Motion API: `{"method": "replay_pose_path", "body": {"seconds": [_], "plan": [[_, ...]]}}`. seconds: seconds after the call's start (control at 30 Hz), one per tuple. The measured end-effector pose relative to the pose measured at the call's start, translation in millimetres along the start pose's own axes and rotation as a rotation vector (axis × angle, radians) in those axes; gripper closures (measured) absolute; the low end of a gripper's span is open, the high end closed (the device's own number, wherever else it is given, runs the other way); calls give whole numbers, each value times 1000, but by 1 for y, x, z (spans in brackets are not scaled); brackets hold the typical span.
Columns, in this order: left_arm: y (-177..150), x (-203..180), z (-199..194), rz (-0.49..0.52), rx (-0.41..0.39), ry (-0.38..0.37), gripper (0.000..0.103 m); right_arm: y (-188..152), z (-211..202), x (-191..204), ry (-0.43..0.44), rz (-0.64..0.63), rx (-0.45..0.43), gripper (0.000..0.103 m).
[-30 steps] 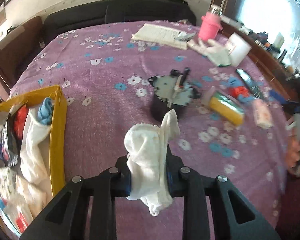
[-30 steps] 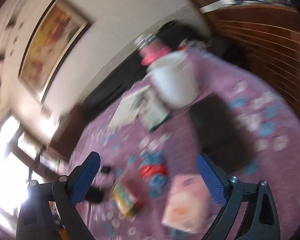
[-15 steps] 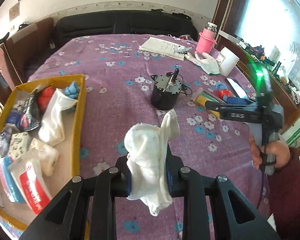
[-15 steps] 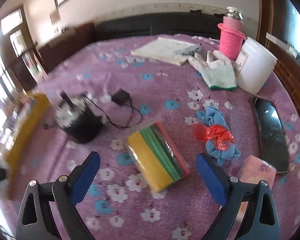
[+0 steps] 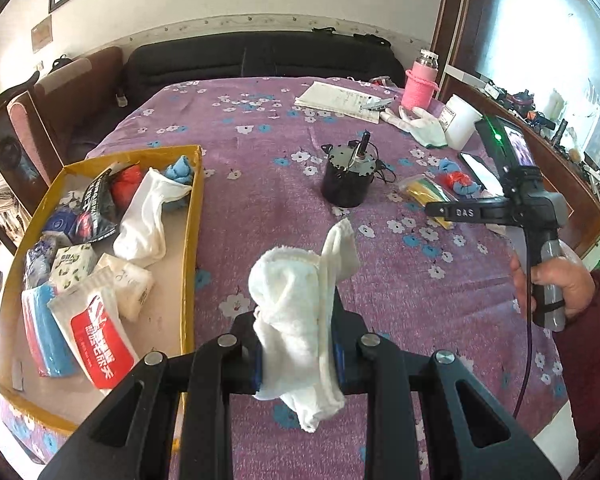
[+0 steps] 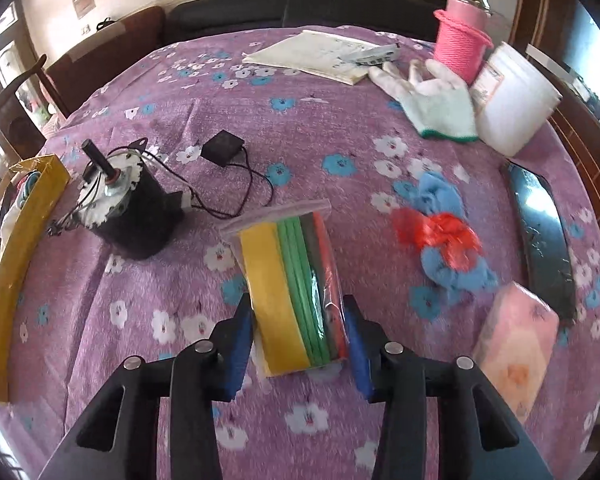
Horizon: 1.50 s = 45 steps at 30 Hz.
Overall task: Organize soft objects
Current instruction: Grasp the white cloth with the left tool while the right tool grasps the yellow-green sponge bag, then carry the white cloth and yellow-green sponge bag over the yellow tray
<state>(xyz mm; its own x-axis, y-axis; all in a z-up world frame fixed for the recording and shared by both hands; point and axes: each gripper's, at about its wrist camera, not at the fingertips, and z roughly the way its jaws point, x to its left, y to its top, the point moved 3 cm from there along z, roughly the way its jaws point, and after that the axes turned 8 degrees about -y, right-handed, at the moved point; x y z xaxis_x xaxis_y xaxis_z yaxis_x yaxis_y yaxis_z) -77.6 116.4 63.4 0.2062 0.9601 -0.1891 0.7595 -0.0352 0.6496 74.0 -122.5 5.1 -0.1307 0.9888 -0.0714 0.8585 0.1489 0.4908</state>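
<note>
- Left gripper [image 5: 296,344] pinches a white towel [image 5: 300,316], bunched btwn the pads; cloth hangs above the purple floral tablecloth [image 5: 260,184], not touching it.
- Just left of that gripper: yellow-rimmed cardboard tray [image 5: 194,216] w/ soft stuff inside — white sock [image 5: 146,216], tissue pack w/ red label [image 5: 98,336], blue pack [image 5: 46,332], small green-print tissue pack [image 5: 74,262], red and blue cloth bits at far end.
- Farther, centre of table: black motor [image 5: 346,178] w/ shaft up, standing upright.
- Right side of left view: right gripper seen from outside, person's hand [image 5: 556,284] on its grip, fingers reaching over the colour pack.
- Right gripper [image 6: 298,336] jaws partly spread, straddling near end of a zip bag of coloured cloths [image 6: 296,284] (yellow, green, dark, red). Pads sit right at both edges; cannot tell if they squeeze it. Bag lies on the cloth.
- Right of bag: blue-and-red scrunchie bundle [image 6: 444,236], then pink tissue pack [image 6: 516,344] near right, black phone [image 6: 540,232] beyond it.
- Left of bag: the motor, wire running to a small black box [image 6: 222,148]; tray edge at far left.
- Far right: white work glove [image 6: 432,96], white tub [image 6: 516,100], pink-sleeved bottle [image 6: 462,40], notebook [image 6: 316,56].
</note>
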Motion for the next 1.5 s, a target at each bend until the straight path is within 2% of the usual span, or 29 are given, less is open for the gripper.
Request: {"method": "replay_pose_path", "body": {"seconds": [0.2,0.43,0.87,1.1,1.3,1.5], "plan": [[-6,2,-11,-12,-25,-15,79,-13,-35,0,4,9,-47,59],[-16,7,-33,-28,-69,-23,79,-18,-80,27,34,-27,-118,59],[-40,62,-73,-145,-137,25,79,-29,-136,147,146,-213,-236,58],[-52,109,-91,-242,-165,71,79,-37,-151,201,198,-295,-256,58],[-64,167,-110,-368,-197,135,79,-43,-153,232,238,-340,-253,58],[-73,204,-117,-455,-213,162,79,-47,-149,263,286,-380,-233,58]]}}
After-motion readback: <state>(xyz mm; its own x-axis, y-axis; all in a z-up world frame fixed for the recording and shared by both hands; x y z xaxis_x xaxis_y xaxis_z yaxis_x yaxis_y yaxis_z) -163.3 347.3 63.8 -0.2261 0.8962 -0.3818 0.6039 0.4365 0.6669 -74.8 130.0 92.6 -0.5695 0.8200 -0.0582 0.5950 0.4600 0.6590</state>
